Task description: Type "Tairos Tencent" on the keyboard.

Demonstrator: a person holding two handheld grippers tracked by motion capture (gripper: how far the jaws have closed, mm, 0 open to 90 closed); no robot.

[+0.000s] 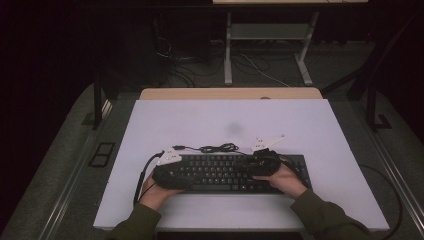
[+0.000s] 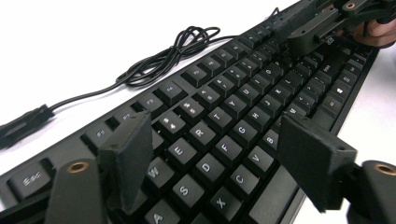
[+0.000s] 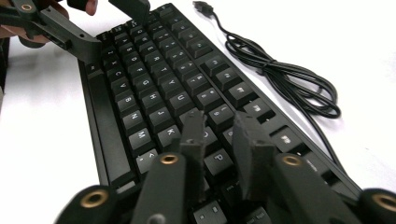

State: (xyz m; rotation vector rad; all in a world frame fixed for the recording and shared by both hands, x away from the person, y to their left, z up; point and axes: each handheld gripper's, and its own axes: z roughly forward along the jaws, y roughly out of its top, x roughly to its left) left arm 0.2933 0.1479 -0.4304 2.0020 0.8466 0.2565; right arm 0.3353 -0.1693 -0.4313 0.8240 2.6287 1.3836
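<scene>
In the high view the black keyboard (image 1: 225, 172) lies near the front edge of the white table (image 1: 310, 120), its left end hidden under the left gripper (image 1: 172, 175) and part of its right half under the right gripper (image 1: 262, 162). Both jaw sets are too dark and small there to read. The keyboard's loose cable (image 1: 215, 148) lies coiled just beyond its far edge, its plug toward the left.

The left gripper view settles that hand: the left gripper (image 2: 215, 154) hovers low over the letter keys with its jaws spread wide, nothing between the pads but keys below. The keyboard (image 2: 243, 93) runs off the frame at the bottom, and the cable (image 2: 154, 60) lies on the table beside it.

In the right gripper view the right gripper (image 3: 219, 140) has its jaws drawn close, a narrow gap left, over the keys near P; whether the tips touch a key cannot be told. The keyboard (image 3: 154, 88) and coiled cable (image 3: 289, 84) show here too.
</scene>
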